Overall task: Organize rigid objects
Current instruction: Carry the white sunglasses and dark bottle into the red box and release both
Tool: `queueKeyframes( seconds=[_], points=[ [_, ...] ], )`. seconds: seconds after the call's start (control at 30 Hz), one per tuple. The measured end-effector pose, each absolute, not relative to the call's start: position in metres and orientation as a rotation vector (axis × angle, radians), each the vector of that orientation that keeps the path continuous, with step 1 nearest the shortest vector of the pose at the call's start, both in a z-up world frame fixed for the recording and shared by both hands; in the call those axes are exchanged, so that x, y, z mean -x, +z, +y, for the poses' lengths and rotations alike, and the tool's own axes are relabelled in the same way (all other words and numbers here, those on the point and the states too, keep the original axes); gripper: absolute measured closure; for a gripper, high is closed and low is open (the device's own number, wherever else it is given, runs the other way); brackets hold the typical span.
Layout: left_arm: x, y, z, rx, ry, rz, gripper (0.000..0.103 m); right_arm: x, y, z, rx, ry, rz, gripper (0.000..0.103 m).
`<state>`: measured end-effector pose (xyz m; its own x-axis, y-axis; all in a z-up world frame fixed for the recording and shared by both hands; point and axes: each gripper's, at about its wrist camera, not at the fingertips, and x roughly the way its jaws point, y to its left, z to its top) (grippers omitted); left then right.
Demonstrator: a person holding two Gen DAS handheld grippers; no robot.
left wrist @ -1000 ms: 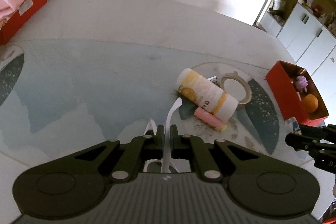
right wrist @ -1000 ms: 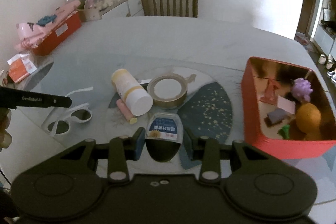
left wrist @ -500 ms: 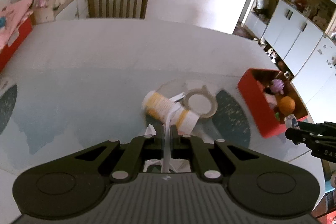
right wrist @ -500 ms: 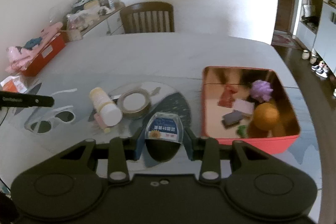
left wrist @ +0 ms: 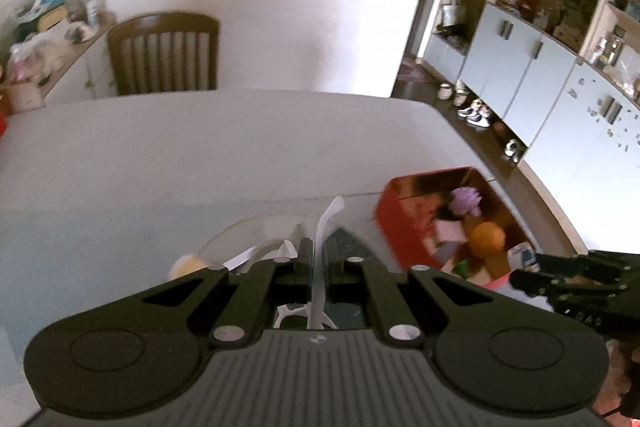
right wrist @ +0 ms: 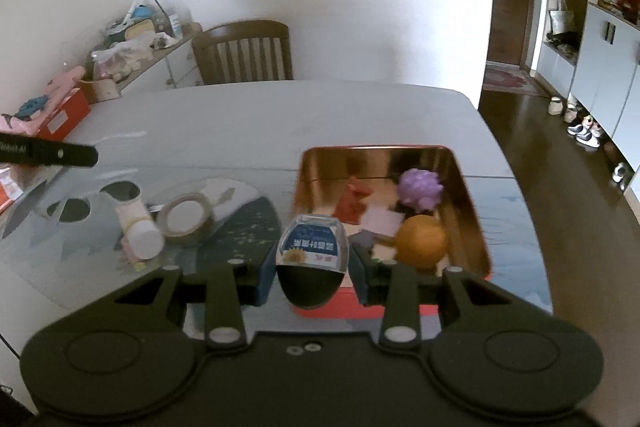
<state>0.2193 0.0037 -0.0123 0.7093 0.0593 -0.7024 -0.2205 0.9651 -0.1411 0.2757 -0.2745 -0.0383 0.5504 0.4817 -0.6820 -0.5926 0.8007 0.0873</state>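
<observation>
Red tin box (right wrist: 304, 183) sits on the table, holding a purple ball (right wrist: 421, 187) and an orange (right wrist: 422, 242). Right gripper (right wrist: 312, 269) is clamped on a small blue-labelled bottle (right wrist: 311, 247), held at the box's near-left corner. Left gripper (left wrist: 319, 259) pinches white sunglasses (left wrist: 320, 291) by one temple, raised off the table.

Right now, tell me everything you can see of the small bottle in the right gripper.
The small bottle looks like clear plastic with a blue label bearing white characters and a sunflower picture, and a dark end toward the camera. The right gripper is clamped on its sides, holding it in the air at the near edge of the red tin, not touching the tin.
</observation>
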Motion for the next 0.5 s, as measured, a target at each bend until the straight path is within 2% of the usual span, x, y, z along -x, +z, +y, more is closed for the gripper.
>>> queueKeyframes(
  seconds=[0.5],
  points=[
    [-0.330,-0.024,-0.073,0.206,0.034,0.755,0.098,-0.333,-0.055,-0.308,0.194,0.617,0.776,0.065]
  ],
)
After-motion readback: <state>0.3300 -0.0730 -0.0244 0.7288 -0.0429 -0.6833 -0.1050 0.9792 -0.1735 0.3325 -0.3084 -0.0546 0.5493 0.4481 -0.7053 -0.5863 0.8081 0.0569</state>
